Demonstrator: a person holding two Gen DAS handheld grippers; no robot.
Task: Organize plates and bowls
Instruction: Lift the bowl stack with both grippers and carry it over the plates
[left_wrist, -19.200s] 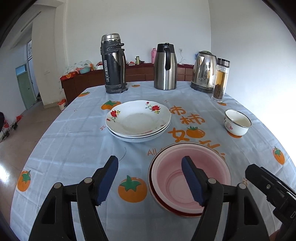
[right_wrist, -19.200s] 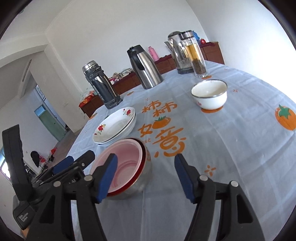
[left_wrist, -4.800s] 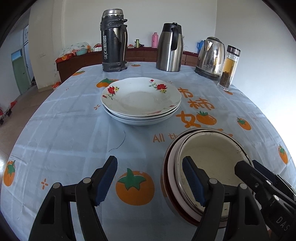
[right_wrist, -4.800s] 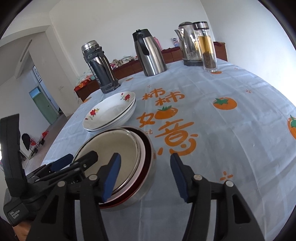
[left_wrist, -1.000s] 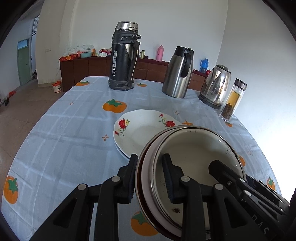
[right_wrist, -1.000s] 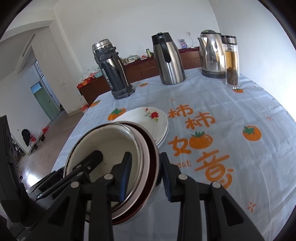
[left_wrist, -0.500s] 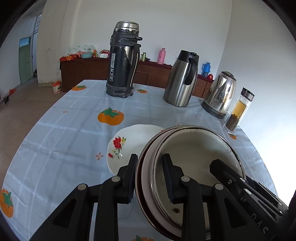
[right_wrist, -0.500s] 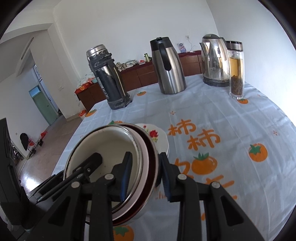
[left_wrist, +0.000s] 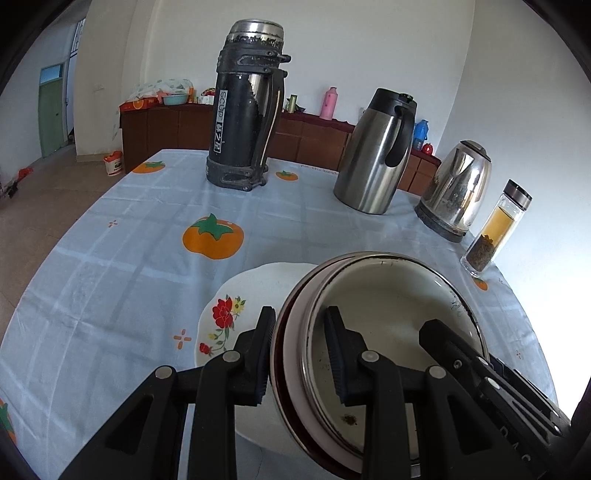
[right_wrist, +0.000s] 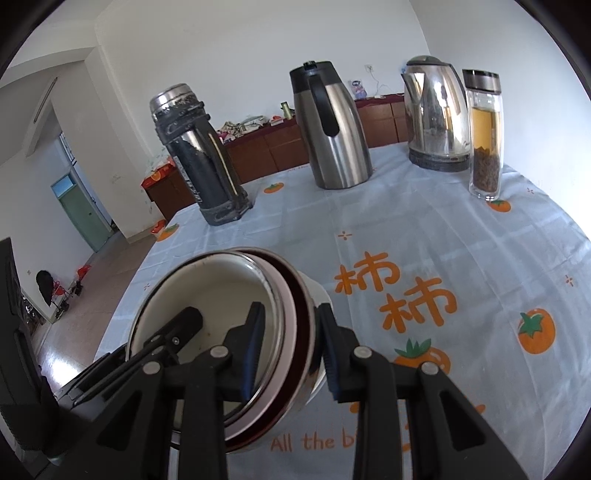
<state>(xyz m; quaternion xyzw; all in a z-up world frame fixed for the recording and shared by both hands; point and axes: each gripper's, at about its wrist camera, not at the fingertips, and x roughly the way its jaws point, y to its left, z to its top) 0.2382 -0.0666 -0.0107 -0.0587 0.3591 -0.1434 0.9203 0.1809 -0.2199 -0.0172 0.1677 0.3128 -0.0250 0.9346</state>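
Note:
A nested stack of bowls (left_wrist: 384, 317), cream enamel inside pink and dark red ones, is held by both grippers above the table. My left gripper (left_wrist: 301, 354) is shut on its left rim. My right gripper (right_wrist: 290, 347) is shut on its right rim; the stack also shows in the right wrist view (right_wrist: 207, 295). Under the bowls lies the stack of white floral plates (left_wrist: 240, 295), mostly hidden; only a sliver of it shows in the right wrist view (right_wrist: 314, 288).
At the back of the blue persimmon tablecloth (left_wrist: 129, 258) stand a black thermos (left_wrist: 245, 110), a steel carafe (left_wrist: 376, 155), an electric kettle (left_wrist: 456, 192) and a glass tea bottle (left_wrist: 496, 229). A wooden sideboard (left_wrist: 170, 125) runs along the wall.
Both grippers have carried the bowl stack forward over the floral plates. The plates are now largely hidden beneath the bowls, and the thermos and carafe appear closer.

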